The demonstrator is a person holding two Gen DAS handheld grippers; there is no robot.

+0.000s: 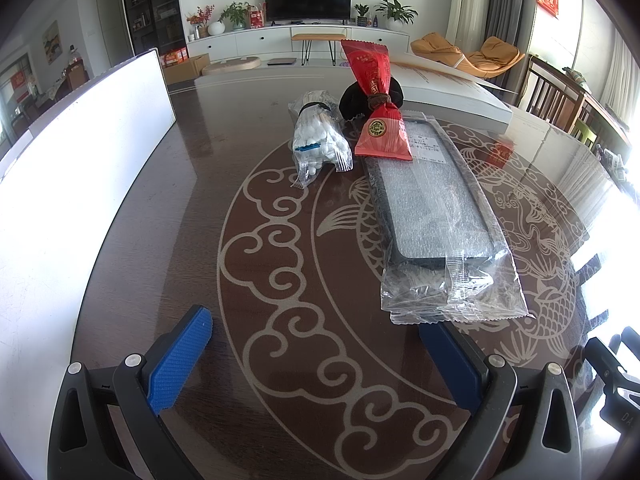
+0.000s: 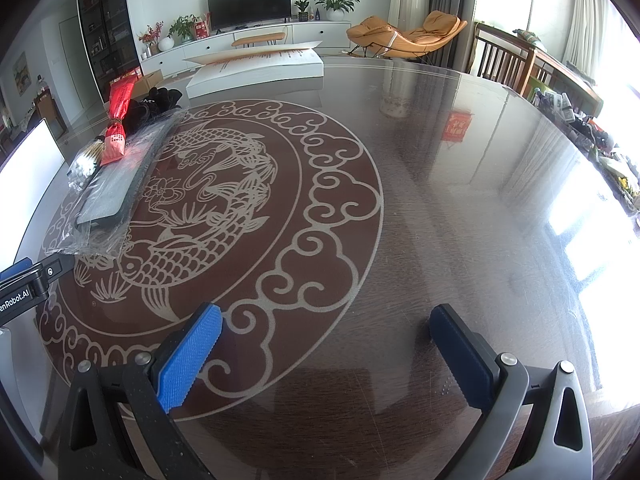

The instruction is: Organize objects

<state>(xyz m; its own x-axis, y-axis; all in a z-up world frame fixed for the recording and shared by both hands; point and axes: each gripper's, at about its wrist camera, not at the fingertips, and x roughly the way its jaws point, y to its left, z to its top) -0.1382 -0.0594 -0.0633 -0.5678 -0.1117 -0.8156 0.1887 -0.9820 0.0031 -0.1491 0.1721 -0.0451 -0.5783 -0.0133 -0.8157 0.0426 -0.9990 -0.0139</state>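
On the dark patterned table point(image 1: 160, 216) lie a clear bag of cotton swabs point(image 1: 316, 140), a red foil packet point(image 1: 380, 120) resting on a black cloth item point(image 1: 352, 100), and a long dark tray wrapped in clear plastic point(image 1: 436, 216). My left gripper point(image 1: 316, 344) is open and empty, just short of the wrapped tray's near end. My right gripper point(image 2: 326, 336) is open and empty over bare table, to the right of the items. In the right wrist view the wrapped tray point(image 2: 116, 184), red packet point(image 2: 116, 120) and swab bag point(image 2: 84, 164) lie at the far left.
A white board point(image 1: 80, 184) stands along the table's left side. A flat white box point(image 1: 452, 96) lies at the far edge, also in the right wrist view point(image 2: 260, 68). Wooden chairs point(image 1: 556, 96) stand at the right. The left gripper's body point(image 2: 24, 288) shows at the left edge.
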